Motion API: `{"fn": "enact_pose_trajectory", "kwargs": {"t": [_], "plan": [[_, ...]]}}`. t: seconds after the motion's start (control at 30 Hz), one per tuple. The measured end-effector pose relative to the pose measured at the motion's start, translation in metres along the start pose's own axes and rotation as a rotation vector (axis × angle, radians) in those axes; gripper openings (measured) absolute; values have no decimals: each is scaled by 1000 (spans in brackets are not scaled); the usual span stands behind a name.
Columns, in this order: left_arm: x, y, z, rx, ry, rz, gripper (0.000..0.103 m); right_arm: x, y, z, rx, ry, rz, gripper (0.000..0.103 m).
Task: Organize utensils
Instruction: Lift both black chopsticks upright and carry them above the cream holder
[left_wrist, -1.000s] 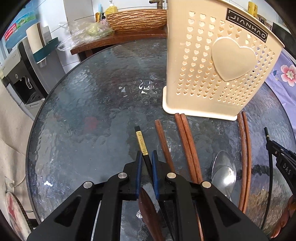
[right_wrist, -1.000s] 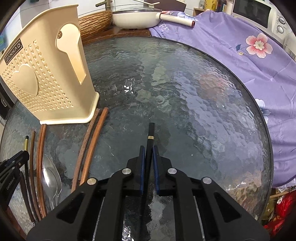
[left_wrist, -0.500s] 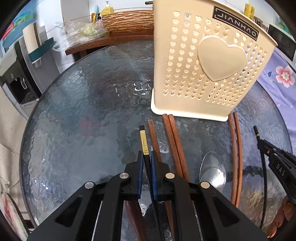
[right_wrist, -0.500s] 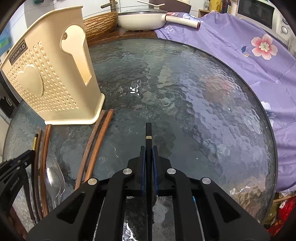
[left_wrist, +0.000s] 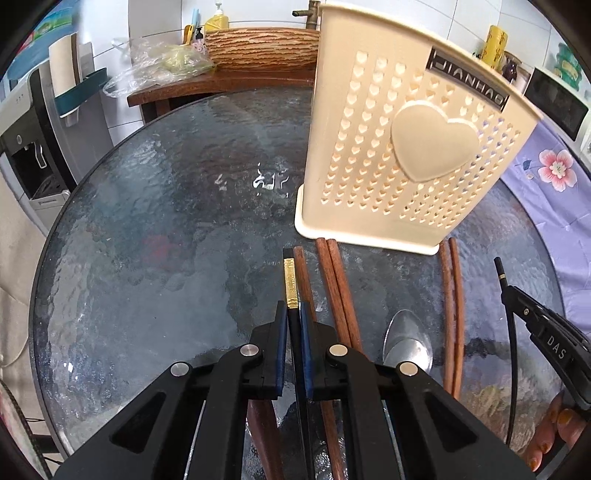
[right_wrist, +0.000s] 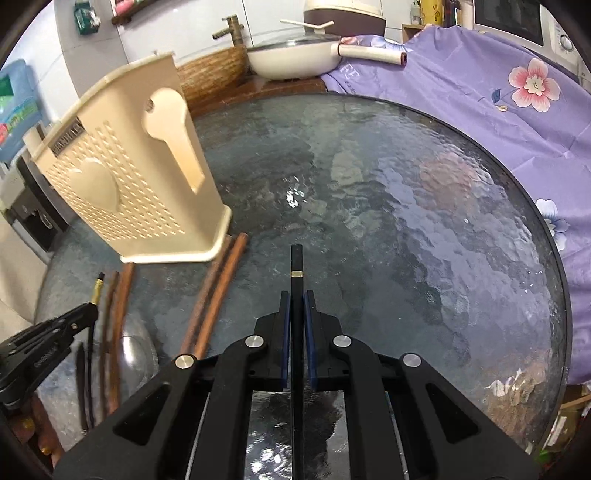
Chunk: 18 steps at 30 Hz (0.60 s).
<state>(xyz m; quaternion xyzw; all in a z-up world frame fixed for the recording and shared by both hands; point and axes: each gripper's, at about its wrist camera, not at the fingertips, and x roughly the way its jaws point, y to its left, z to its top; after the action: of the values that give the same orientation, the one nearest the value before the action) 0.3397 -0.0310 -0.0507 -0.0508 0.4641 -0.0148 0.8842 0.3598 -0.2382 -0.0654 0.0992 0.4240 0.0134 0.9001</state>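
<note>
My left gripper (left_wrist: 293, 313) is shut on a black chopstick with a gold band (left_wrist: 289, 282), its tip pointing at the cream utensil holder (left_wrist: 410, 147). My right gripper (right_wrist: 295, 301) is shut on a second black chopstick (right_wrist: 296, 264) with a thin gold ring; it also shows at the right of the left wrist view (left_wrist: 515, 295). Brown wooden chopsticks (left_wrist: 338, 284) and a metal spoon (left_wrist: 406, 341) lie on the glass table (left_wrist: 147, 258) in front of the holder. The holder (right_wrist: 125, 184) stands upright at the left of the right wrist view.
A wooden counter with a woven basket (left_wrist: 258, 48) and plastic bags (left_wrist: 155, 66) lies behind the table. A purple floral cloth (right_wrist: 498, 103) and a white pan (right_wrist: 295, 59) sit at the back right. A water dispenser (left_wrist: 26, 147) stands left. Two more brown chopsticks (left_wrist: 452, 314) lie right of the spoon.
Both grippers tilted upward with their chopsticks, so the holder and the counter sit lower in both views. The left jaws closed fully onto the gold-banded chopstick.
</note>
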Motion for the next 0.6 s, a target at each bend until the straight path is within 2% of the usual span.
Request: {"fn": "enact_pose_trajectory", "kwargs": {"t": [0.23, 0.6], "plan": [[-23, 3, 3, 0, -51, -34, 7, -27, 8, 4, -19, -70, 91, 8], [-71, 4, 4, 20, -132, -133, 7, -75, 13, 5, -41, -136, 236, 8]]}}
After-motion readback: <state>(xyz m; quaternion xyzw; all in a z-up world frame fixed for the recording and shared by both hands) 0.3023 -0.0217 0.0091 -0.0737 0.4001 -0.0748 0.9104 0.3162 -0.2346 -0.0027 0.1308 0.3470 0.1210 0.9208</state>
